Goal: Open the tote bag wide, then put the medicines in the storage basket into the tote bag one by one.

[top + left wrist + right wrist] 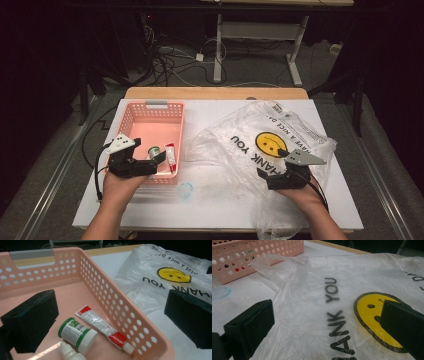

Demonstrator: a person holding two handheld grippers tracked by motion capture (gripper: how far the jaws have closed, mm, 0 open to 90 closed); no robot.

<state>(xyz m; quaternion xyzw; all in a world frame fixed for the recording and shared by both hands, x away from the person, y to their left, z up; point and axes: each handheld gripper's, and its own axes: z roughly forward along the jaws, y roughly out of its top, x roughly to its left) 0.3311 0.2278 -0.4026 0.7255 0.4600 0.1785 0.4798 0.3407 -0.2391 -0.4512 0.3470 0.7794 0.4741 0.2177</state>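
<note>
Here, left claw (110, 315) wide open over basket (140, 322), right claw (327, 327) wide above bag (312, 315)

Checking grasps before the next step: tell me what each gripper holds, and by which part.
Nothing is held. The left gripper is open over the pink perforated plastic basket; the right gripper is open above the translucent plastic smiley-face bag.

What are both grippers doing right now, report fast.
Left gripper: open, holding nothing, over the pink basket near the tube.
Right gripper: open, holding nothing, over the plastic bag.
</note>
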